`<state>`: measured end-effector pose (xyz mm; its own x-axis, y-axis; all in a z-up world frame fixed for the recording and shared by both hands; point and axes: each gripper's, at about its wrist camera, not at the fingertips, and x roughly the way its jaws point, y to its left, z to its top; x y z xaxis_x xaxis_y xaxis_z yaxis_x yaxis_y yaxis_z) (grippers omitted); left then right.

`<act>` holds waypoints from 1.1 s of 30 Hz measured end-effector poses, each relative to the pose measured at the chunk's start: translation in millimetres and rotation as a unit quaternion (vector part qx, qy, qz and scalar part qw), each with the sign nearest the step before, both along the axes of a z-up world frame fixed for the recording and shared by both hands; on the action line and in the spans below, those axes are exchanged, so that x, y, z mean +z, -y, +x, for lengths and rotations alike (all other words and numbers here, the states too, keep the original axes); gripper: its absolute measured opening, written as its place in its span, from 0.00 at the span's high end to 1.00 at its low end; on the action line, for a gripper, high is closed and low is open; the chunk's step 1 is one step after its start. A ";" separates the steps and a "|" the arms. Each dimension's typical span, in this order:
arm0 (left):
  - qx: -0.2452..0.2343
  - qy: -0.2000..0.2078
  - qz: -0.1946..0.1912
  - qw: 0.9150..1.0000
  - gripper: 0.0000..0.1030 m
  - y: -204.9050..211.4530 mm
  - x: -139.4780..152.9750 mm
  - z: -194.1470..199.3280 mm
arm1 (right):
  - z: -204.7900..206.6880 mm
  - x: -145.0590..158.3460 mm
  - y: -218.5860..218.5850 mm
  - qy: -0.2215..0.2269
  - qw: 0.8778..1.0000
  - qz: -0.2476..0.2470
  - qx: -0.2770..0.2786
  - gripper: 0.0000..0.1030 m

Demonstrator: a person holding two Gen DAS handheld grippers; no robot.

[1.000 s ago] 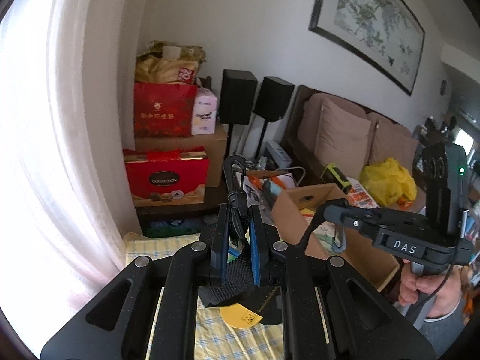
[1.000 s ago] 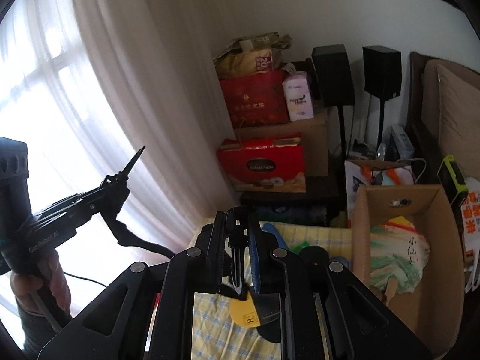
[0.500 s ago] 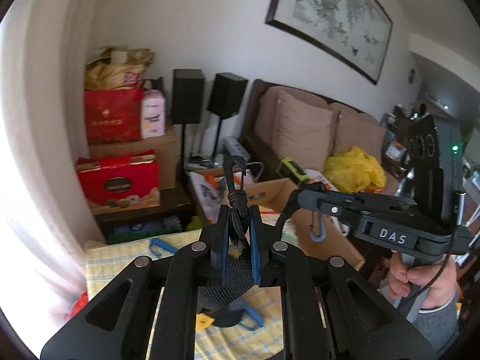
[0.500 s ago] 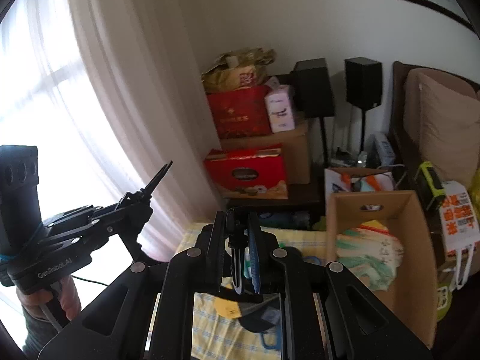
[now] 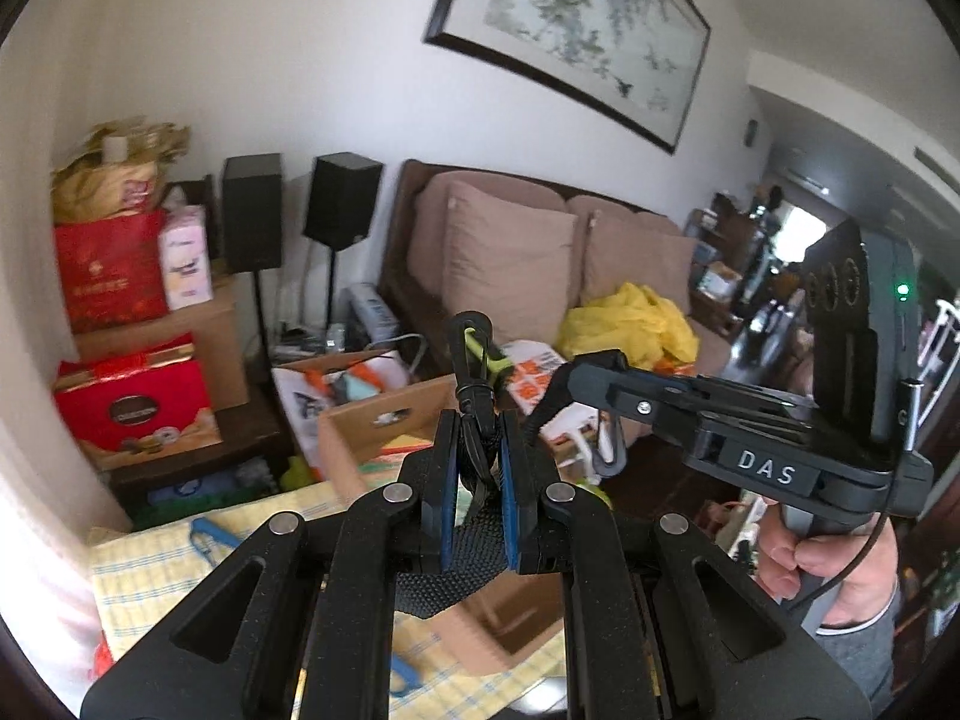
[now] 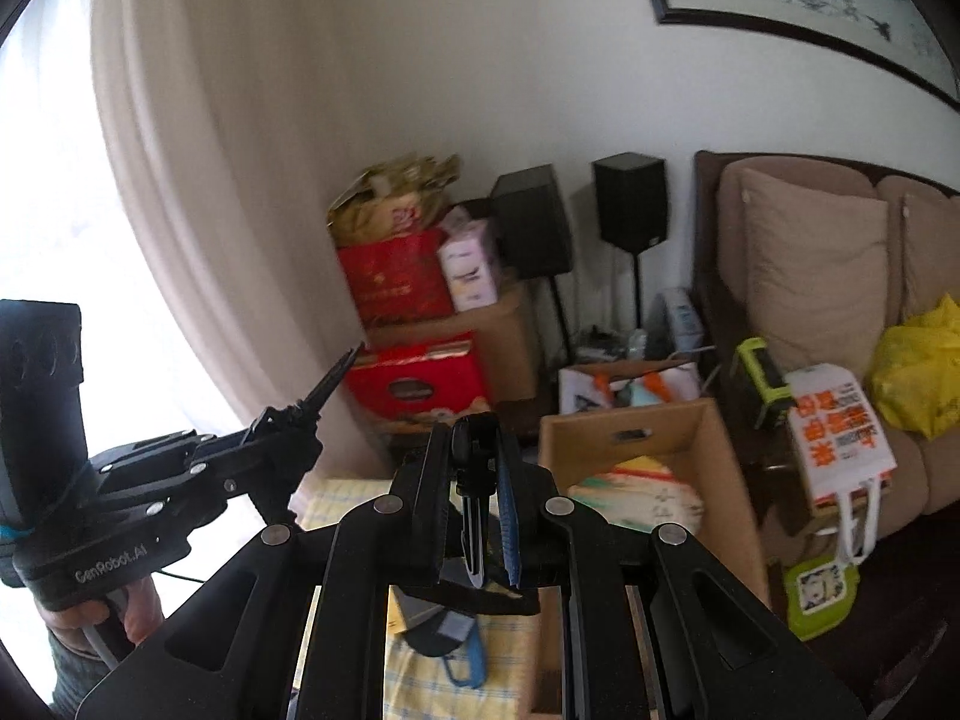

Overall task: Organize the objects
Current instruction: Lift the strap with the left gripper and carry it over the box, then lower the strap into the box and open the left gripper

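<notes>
My left gripper (image 5: 478,438) is shut on a black clip (image 5: 474,354) at one end of a black webbing and mesh piece (image 5: 462,564), which hangs under the jaws. My right gripper (image 6: 474,456) is shut on a second black clip (image 6: 474,444) of the same piece; dark fabric with a yellow tag (image 6: 396,618) hangs below it. Both are raised above the yellow checked cloth (image 5: 150,558). In the left wrist view the right gripper (image 5: 576,375) is at the right, a hand (image 5: 786,564) on its handle. The right wrist view has the left gripper (image 6: 300,420) at the left.
An open cardboard box (image 6: 630,426) with paper items stands just beyond the cloth. A blue carabiner (image 5: 207,540) lies on the cloth. Behind are red gift boxes (image 5: 132,408), two black speakers (image 5: 252,210), a brown sofa (image 5: 510,252) with a yellow bag (image 5: 630,324), and a curtain (image 6: 210,180) at the left.
Both grippers have risen and swung right, away from the curtain and toward the sofa and box. The cloth now sits lower in view. Both grips on the clips are unchanged.
</notes>
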<state>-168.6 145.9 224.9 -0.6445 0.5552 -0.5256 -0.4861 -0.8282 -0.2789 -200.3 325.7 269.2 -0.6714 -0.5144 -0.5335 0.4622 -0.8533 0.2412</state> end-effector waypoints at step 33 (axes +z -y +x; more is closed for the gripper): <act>-0.057 0.167 -0.043 0.983 0.89 -117.0 -198.4 -43.2 | -48.3 -202.0 -89.1 0.174 0.981 0.002 -0.086 0.87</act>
<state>-211.8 263.0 26.5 -0.3645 0.5587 -0.7450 -0.4704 -0.8009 -0.3705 -248.6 414.8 67.2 -0.5252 -0.4063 -0.7477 0.2017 -0.9130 0.3545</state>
